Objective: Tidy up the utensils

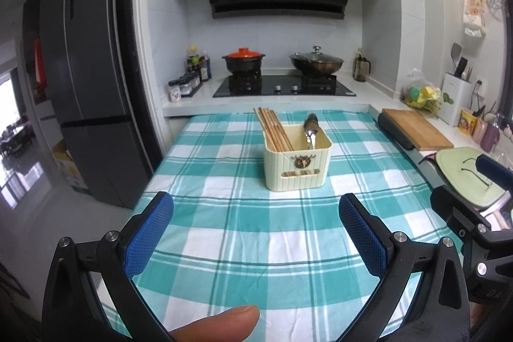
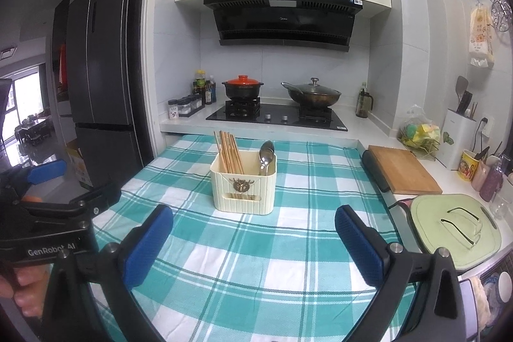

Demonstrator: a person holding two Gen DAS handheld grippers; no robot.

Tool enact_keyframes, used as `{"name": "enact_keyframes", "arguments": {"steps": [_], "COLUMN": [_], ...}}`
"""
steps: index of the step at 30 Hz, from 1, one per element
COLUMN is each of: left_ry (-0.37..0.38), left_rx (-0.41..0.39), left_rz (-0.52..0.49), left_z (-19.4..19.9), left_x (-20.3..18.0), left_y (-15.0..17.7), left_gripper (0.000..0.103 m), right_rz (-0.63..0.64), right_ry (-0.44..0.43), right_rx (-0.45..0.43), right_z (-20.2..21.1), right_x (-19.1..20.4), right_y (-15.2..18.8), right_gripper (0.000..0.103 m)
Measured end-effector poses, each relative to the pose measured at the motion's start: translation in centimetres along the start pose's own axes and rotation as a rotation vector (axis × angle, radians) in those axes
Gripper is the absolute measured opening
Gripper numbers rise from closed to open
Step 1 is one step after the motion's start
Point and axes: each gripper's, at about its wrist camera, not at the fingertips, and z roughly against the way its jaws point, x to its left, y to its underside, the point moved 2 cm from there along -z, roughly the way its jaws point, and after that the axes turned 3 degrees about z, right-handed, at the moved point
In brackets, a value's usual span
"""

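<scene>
A cream utensil holder (image 1: 297,166) (image 2: 243,185) stands on the teal checked tablecloth (image 1: 256,233) (image 2: 256,249). Several wooden chopsticks (image 1: 272,128) (image 2: 228,151) lean in its left compartment. Metal spoons (image 1: 311,126) (image 2: 266,155) stand in its right compartment. My left gripper (image 1: 256,207) is open and empty, low over the cloth in front of the holder. My right gripper (image 2: 254,221) is open and empty, also in front of the holder. The right gripper's body shows at the right edge of the left wrist view (image 1: 474,223); the left gripper's body shows at the left of the right wrist view (image 2: 48,213).
A stove with a black pot (image 1: 243,61) and a lidded wok (image 1: 316,62) stands behind the table. A wooden cutting board (image 2: 402,170) and a green board with glasses (image 2: 455,229) lie on the right counter. A fridge (image 1: 93,85) stands to the left.
</scene>
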Motion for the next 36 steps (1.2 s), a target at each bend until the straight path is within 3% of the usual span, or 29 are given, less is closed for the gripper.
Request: {"name": "enact_keyframes", "arguments": {"steps": [36], "left_ry": [-0.012], "left_rx": [0.026], "left_rz": [0.022], "left_z": [-0.8], "left_x": [1.2], "left_y": [0.7], "left_gripper": [0.103], "right_rz": [0.036], "right_ry": [-0.012], "right_rx": [-0.003], "right_z": [0.3], "right_x": [1.8], "right_y": [-0.4], "right_gripper": [0.103]}}
